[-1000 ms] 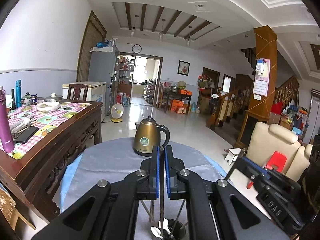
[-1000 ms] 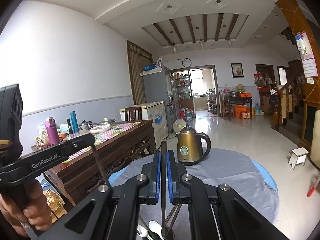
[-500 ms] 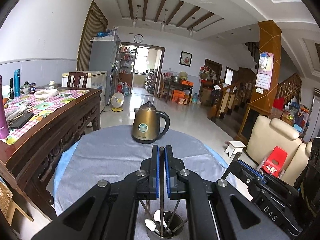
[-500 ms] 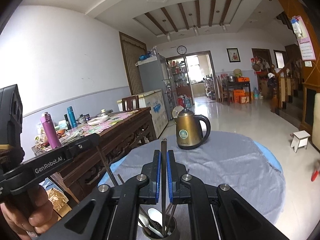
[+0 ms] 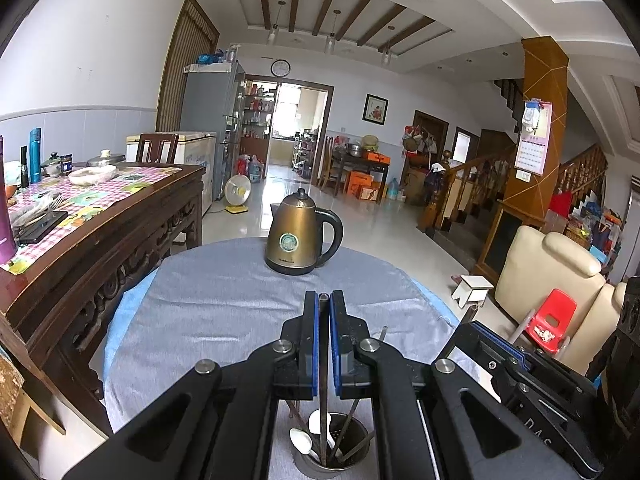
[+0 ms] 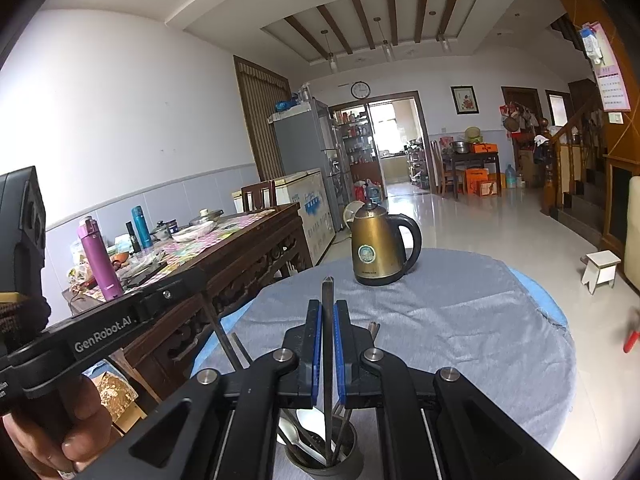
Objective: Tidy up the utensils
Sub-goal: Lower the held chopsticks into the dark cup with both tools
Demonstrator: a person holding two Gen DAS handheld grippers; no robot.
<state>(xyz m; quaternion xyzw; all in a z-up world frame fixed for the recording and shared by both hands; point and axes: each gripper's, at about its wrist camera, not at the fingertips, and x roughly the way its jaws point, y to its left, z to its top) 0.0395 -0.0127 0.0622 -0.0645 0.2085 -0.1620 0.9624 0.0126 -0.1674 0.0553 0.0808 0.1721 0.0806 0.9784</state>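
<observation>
Below both grippers: one round metal utensil cup [image 5: 330,450], two white spoons [image 5: 301,440], several dark chopsticks
Left gripper [image 5: 324,308]: pinching one dark chopstick [image 5: 323,400]
Right gripper [image 6: 328,312]: pinching one dark chopstick [image 6: 328,344]
Ahead: one bronze kettle [image 5: 298,236]

A bronze electric kettle [image 5: 301,236] with a black handle was seen upright at the far side of the round counter [image 5: 224,312], which was covered by a grey cloth over a blue one. A carved dark wooden table [image 5: 120,236] with a checked covering was positioned to the left; a purple bottle [image 6: 99,259], a teal flask [image 6: 141,221] and a white bowl [image 5: 91,175] were carried on it. A wall clock [image 5: 280,68] was mounted above the doorway. A cream armchair [image 5: 548,280] and a red child's chair [image 5: 554,320] were located to the right.
</observation>
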